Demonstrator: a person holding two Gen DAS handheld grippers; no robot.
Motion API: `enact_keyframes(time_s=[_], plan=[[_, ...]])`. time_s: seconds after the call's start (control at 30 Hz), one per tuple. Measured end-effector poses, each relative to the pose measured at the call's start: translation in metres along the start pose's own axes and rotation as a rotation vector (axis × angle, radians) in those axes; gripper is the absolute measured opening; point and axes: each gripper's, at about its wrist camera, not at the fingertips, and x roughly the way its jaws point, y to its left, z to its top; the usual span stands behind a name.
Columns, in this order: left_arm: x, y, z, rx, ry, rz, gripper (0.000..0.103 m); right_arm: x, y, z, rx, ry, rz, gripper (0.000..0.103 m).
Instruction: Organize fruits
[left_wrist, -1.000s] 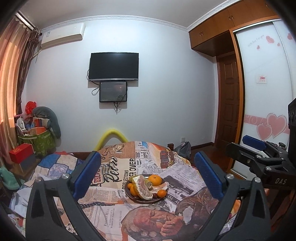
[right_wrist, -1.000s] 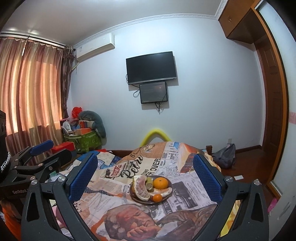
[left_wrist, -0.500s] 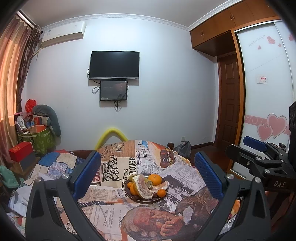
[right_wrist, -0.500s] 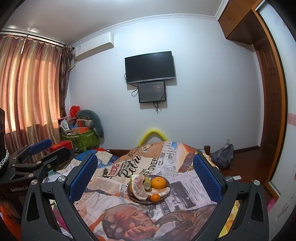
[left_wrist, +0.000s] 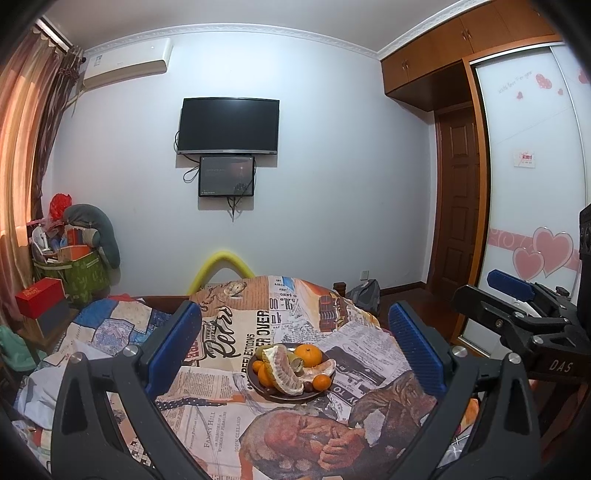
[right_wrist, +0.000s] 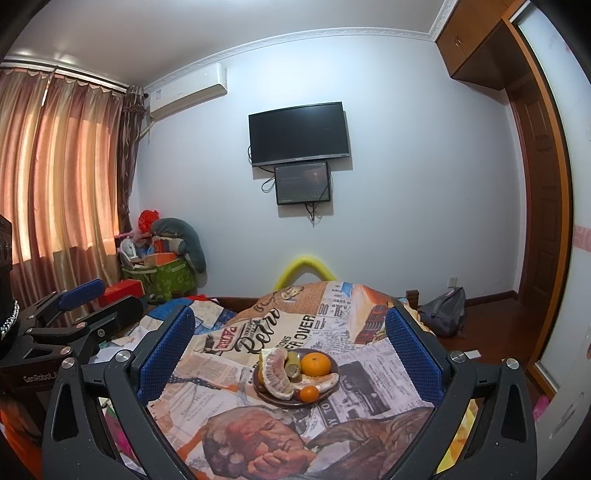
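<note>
Here, a dark plate (left_wrist: 282, 397) of oranges (left_wrist: 309, 355) and peeled pomelo (left_wrist: 282, 373) rests on the newspaper-print cloth (left_wrist: 221, 417) covering the table. Both the left claw (left_wrist: 293, 349) and right claw (right_wrist: 290, 350) hover before it, spread wide, gripping nothing.

A dark round plate (left_wrist: 279, 396) sits flat on a newsprint-patterned cloth (left_wrist: 221, 417) and carries all the fruit. A large peeled pomelo wedge (left_wrist: 282, 373), pale with ribbed flesh, lies curved across the plate's left half. Behind it rests 1 big orange (left_wrist: 309, 355), and a smaller orange (left_wrist: 322, 382) sits at the front right. More orange pieces (left_wrist: 264, 373) are tucked on the left, touching the wedge. A pale pomelo segment (right_wrist: 325, 382) curves along the right rim, and a greenish piece (right_wrist: 292, 363) stands between wedge and big orange.
</note>
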Motion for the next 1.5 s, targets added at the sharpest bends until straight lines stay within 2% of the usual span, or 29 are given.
enact_keyframes(time_s=[1.5], plan=[[0.0052, 0.0011, -0.0001, -0.013, 0.026, -0.025, 0.103, 0.0039, -0.0022, 0.0023, 0.003, 0.01, -0.009, 0.103]])
